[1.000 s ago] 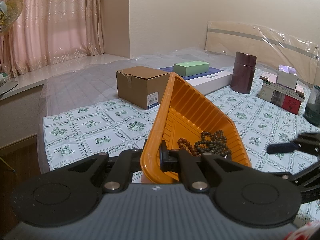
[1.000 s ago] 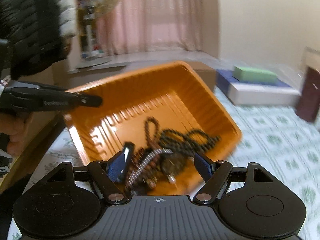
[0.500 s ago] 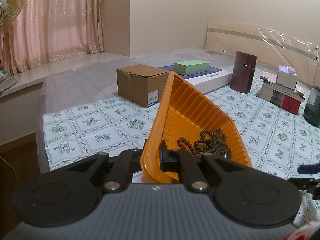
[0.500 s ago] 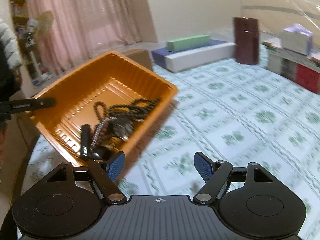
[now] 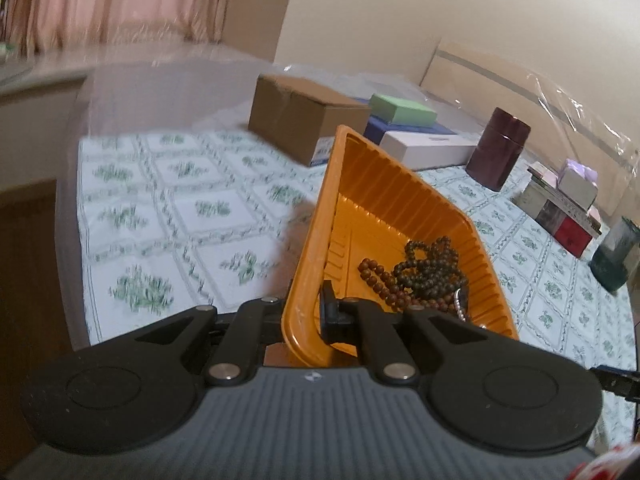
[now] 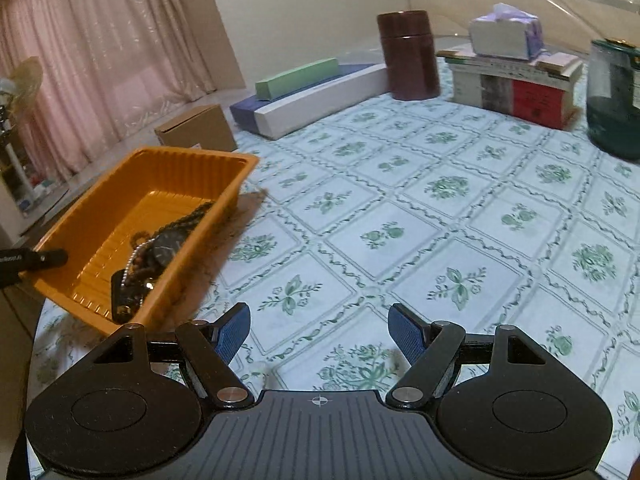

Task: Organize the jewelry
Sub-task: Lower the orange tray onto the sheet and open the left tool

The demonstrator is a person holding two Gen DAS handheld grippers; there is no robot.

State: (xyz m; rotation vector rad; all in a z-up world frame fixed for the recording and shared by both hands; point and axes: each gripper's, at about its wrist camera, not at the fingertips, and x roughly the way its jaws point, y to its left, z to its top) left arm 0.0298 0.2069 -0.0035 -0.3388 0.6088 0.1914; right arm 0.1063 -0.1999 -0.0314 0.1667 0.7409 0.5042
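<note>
Holding the orange tray [image 5: 404, 216] by its near rim, the left gripper [image 5: 320, 316] is clamped tight on the thin plastic wall, one finger inside and one outside. The tray looks tilted, its far corner raised toward the cardboard box [image 5: 304, 120], so the jewelry has slid into the low corner nearest the gripper: brown bead bracelets [image 5: 424, 276] tangled together, a watch [image 6: 166, 250] and a bead chain [image 6: 134, 264] beside them. The right gripper [image 6: 319, 334] hangs over the flowered bedcover [image 6: 440, 220], to the right of the tray, jaws wide apart with nothing between them.

The tray seems light and flexible; a one-edge pinch will likely let it twist, so it should be kept level. The beads are hard, smooth and loosely strung, apt to roll and snag on each other. A strand is best pinched across a few beads, the watch by its band rather than the face.
</note>
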